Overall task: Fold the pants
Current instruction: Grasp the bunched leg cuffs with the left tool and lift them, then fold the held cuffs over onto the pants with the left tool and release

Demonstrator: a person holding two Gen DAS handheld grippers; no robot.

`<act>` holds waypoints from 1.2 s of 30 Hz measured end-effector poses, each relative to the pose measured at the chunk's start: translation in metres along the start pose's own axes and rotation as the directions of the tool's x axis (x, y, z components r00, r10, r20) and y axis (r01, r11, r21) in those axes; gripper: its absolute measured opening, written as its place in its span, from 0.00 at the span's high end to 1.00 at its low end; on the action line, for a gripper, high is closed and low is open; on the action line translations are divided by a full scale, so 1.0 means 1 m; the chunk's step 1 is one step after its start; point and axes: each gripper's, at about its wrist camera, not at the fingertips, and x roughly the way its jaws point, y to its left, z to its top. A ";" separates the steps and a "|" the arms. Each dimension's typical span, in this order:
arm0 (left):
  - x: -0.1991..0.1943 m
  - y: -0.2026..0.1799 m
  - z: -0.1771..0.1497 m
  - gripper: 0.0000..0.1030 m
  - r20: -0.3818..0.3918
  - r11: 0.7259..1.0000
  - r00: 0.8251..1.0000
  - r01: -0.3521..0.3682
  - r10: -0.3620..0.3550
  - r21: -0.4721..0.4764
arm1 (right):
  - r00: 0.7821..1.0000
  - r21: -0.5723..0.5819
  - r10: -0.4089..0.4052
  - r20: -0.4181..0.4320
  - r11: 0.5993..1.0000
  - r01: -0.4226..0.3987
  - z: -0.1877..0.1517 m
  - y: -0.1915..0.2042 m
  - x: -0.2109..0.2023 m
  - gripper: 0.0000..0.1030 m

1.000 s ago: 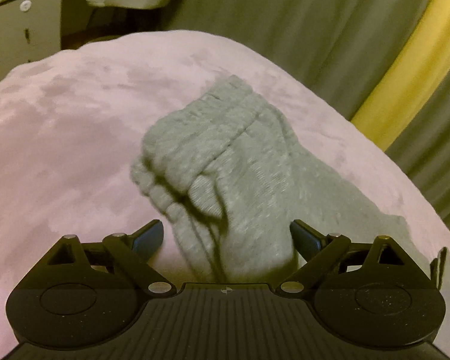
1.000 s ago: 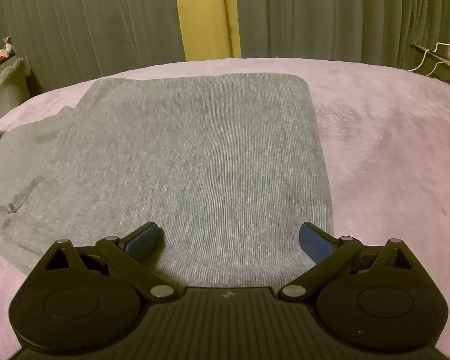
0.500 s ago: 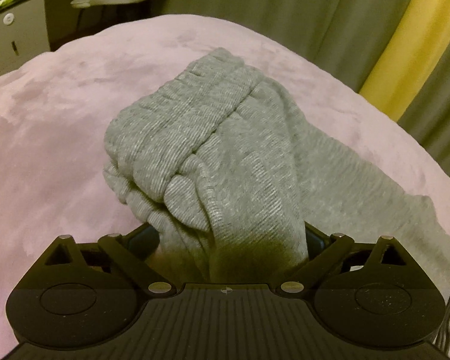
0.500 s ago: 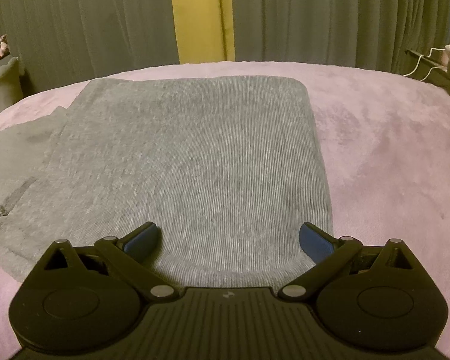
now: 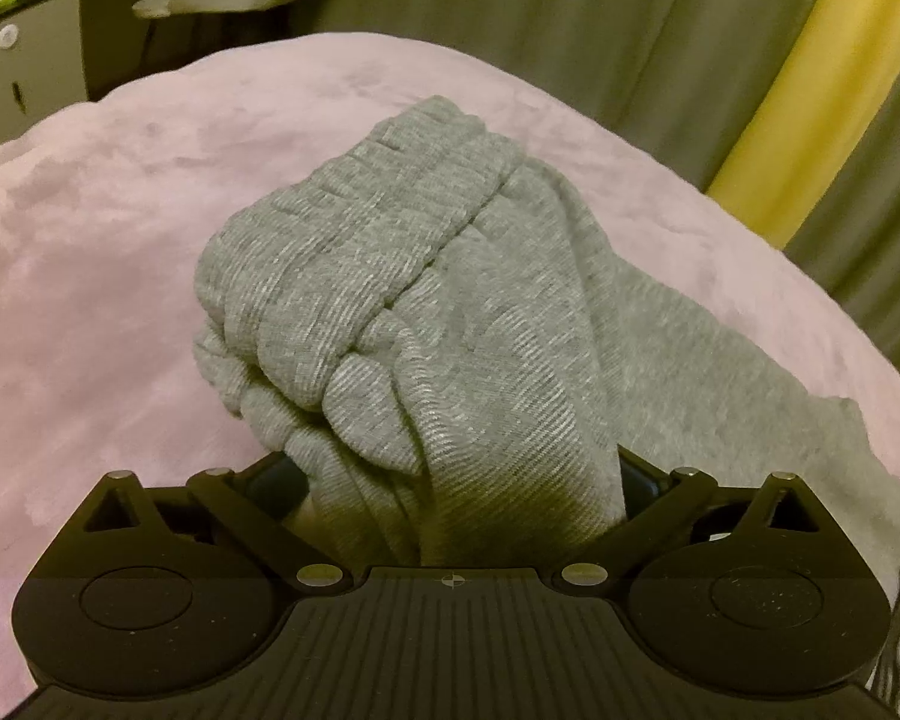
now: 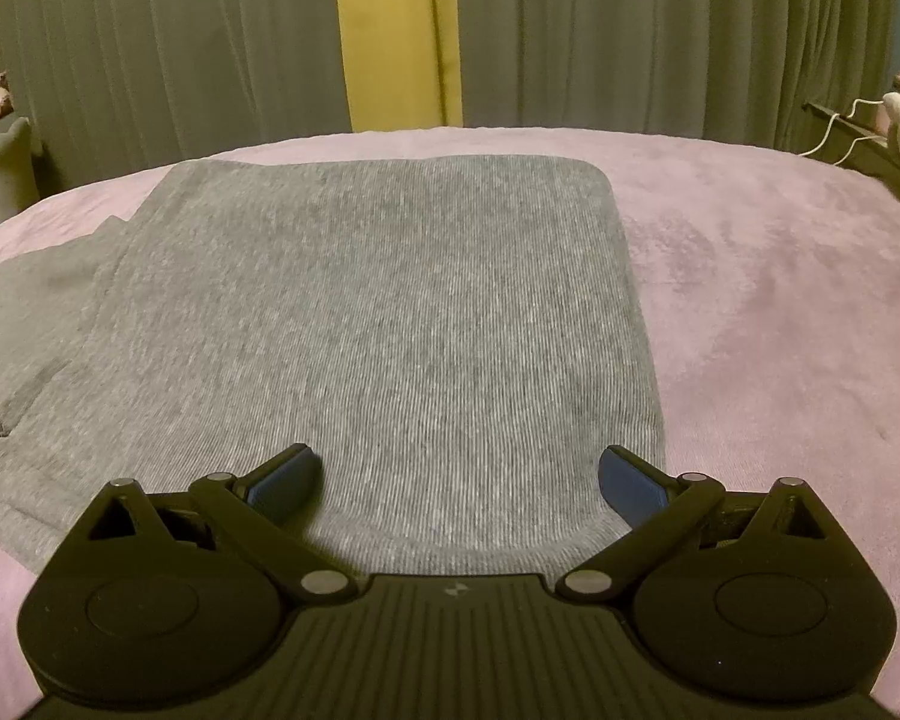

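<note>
My left gripper [image 5: 450, 480], lowered over the bunched pants [image 5: 402, 300], jaws opening astride them, must next close; right gripper [image 6: 459, 480] hovers wide, holding nothing.

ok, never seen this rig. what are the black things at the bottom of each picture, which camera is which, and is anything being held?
No robot arm here: a person holds a two-finger gripper in each hand, each with a fisheye camera looking along its fingers. The black shapes are the grippers' own bodies.

The left wrist view shows the left gripper at a bunched-up end of the grey pants. Its jaws are opening wide; the cloth bulges between them, but nothing looks clamped.

The right wrist view shows the right gripper open and empty over the flat, folded part of the pants.

Everything lies on a pink blanket, with grey curtains behind.
</note>
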 end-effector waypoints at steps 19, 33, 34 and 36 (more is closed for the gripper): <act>-0.006 0.089 0.007 0.18 0.034 0.871 0.933 0.347 -0.358 -0.348 | 1.000 -0.002 0.000 0.001 1.000 0.000 0.000 0.000 0.000 0.03; 0.025 0.077 0.015 0.26 0.108 0.805 0.900 0.426 -0.421 -0.414 | 1.000 -0.002 -0.009 0.003 1.000 0.009 -0.001 0.001 0.000 0.03; 0.026 0.075 0.014 0.42 0.103 0.809 0.899 0.430 -0.426 -0.401 | 1.000 -0.002 -0.010 0.003 1.000 0.010 0.000 0.001 0.000 0.03; 0.030 0.078 0.012 0.69 0.088 0.798 0.898 0.425 -0.431 -0.427 | 1.000 -0.002 -0.012 0.001 1.000 0.012 0.000 0.001 0.000 0.03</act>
